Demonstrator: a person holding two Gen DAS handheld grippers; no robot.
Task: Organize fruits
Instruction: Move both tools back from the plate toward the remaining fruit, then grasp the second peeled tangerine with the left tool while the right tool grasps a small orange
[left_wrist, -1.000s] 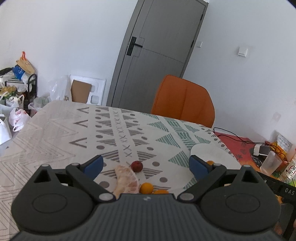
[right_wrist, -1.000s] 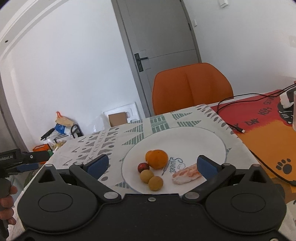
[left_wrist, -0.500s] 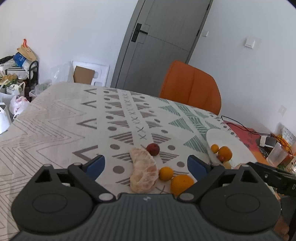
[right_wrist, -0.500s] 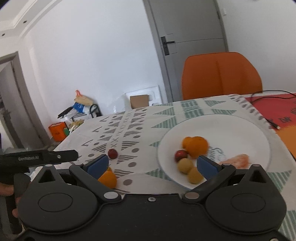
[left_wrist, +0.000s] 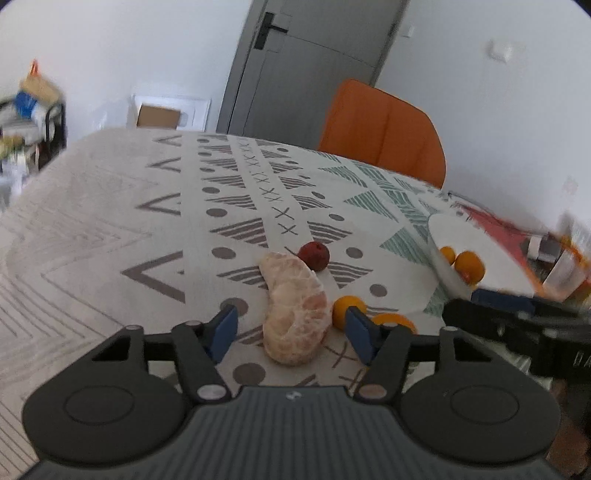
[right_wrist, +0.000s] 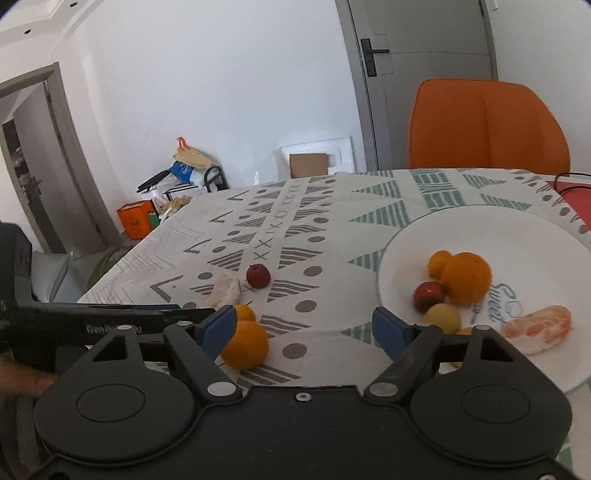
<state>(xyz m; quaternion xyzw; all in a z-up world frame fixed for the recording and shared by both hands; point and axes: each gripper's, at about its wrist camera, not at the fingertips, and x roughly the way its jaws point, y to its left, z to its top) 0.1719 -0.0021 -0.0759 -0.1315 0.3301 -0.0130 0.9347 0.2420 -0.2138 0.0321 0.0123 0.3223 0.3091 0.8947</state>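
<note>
So in the last second we've swung the left gripper (left_wrist: 291, 334) down and in toward the loose fruit, and now the peeled citrus segment (left_wrist: 295, 310) sits right between its jaws, which are wide apart and not touching it yet, so our guess is that's the next pickup. Just off the right jaw there's a small orange fruit (left_wrist: 347, 308) with a bigger orange (left_wrist: 397, 319) half hidden behind that jaw, and a bit past the segment's far tip sits a little red fruit (left_wrist: 314, 255). The right gripper (right_wrist: 304, 330) has panned away from the plate toward the same pile; its jaws are apart too, holding nothing, with that bigger orange just beside the left jaw. Pose-wise, both are held low over the desk (left_wrist: 110, 206), pointing forward and slightly down. Beyond the right gripper's right jaw, the white plate (right_wrist: 524, 236) already has an orange, some small round fruits and another peeled segment, so we're roughly halfway.
</note>
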